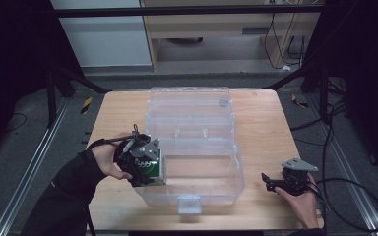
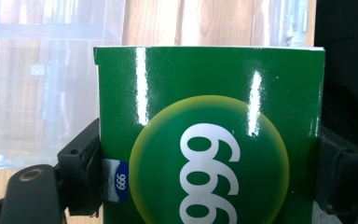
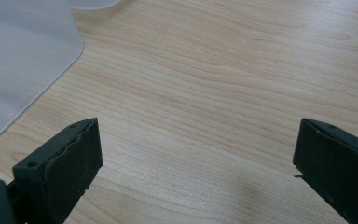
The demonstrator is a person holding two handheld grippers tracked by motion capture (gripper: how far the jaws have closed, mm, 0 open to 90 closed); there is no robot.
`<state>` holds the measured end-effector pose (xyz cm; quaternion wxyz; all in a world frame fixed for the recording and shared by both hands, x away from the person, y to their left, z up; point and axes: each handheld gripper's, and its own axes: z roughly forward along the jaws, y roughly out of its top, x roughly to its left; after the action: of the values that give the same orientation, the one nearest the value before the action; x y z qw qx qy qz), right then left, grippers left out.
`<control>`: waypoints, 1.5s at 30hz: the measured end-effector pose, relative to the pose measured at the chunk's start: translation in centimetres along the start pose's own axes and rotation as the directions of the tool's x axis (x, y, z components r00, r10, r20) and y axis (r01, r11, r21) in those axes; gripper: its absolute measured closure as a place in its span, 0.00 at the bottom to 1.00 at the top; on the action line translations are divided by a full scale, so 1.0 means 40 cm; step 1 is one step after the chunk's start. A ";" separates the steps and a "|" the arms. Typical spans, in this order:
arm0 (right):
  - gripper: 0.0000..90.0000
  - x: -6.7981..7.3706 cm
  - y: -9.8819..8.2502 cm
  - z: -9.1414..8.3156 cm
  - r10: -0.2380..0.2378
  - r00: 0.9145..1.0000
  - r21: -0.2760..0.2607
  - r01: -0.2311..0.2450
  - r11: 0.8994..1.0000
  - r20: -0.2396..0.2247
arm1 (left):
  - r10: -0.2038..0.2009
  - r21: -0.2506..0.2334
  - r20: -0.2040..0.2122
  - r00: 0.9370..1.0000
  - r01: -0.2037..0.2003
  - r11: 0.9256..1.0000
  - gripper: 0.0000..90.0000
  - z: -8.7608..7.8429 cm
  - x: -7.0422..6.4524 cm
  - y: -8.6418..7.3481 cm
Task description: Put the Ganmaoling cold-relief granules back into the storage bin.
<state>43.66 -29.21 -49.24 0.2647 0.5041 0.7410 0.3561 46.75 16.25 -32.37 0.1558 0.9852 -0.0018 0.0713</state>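
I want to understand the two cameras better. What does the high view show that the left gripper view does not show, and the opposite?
The high view alone gives the whole wooden table, the open clear plastic box with its lid folded back, the person's hands, and the right gripper, open on the table at the box's right. The left gripper view alone gives the print on the green box: white digits in a yellow-edged circle, and a small blue label at its edge. Both show the left gripper shut on the green box at the plastic box's left wall.
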 end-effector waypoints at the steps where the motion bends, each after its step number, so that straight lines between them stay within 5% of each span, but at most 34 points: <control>1: 0.02 0.000 0.000 0.000 0.000 1.000 0.000 0.000 1.000 -0.001 | 0.001 -0.001 0.003 1.000 -0.001 1.000 0.17 0.005 0.001 0.001; 45: 0.02 0.005 -0.002 0.007 -0.025 1.000 0.019 0.025 1.000 -0.005 | -0.025 0.044 0.065 0.998 0.022 0.999 0.16 0.171 0.009 -0.024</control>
<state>43.75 -28.98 -49.48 0.2627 0.4966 0.7511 0.3467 48.09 15.08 -39.04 0.1353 0.9901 0.0061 0.0371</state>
